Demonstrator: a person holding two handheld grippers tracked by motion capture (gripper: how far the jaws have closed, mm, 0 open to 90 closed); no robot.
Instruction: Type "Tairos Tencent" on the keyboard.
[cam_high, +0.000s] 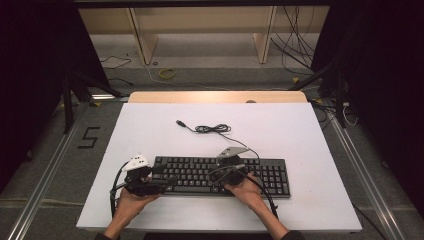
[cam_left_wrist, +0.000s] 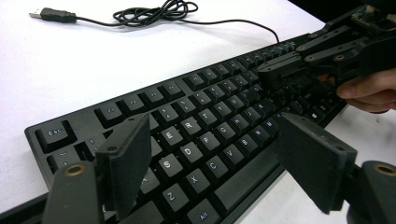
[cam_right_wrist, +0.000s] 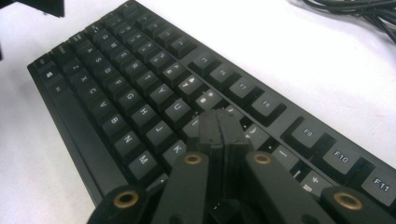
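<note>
- Nearest the high camera we saw the person's two hands, the left hand and the right hand, coming in from the near edge of the white table.
- The table was the largest thing, its white top bare on the far half apart from a cable, and with wide room on both sides of the work.
- The black keyboard lay flat on the near half of the table, its long axis running left to right, parallel to the near edge; its key rows faced the person and its numeric pad lay at the right end.
- A strip of bare table lay between the keyboard's front edge and the near edge of the table.
- The keyboard's cable ran off the back edge, bunched in a loose coil, and ended in a USB plug lying free and pointing to the far left.
- The left gripper hung over the keyboard's left end, its jaws wide apart and holding nothing, the letter keys showing between them.
- The right gripper stood over the middle of the keyboard with its jaws pressed together, empty, their tips down at the keys beside K; we could not tell whether they touched.
</note>
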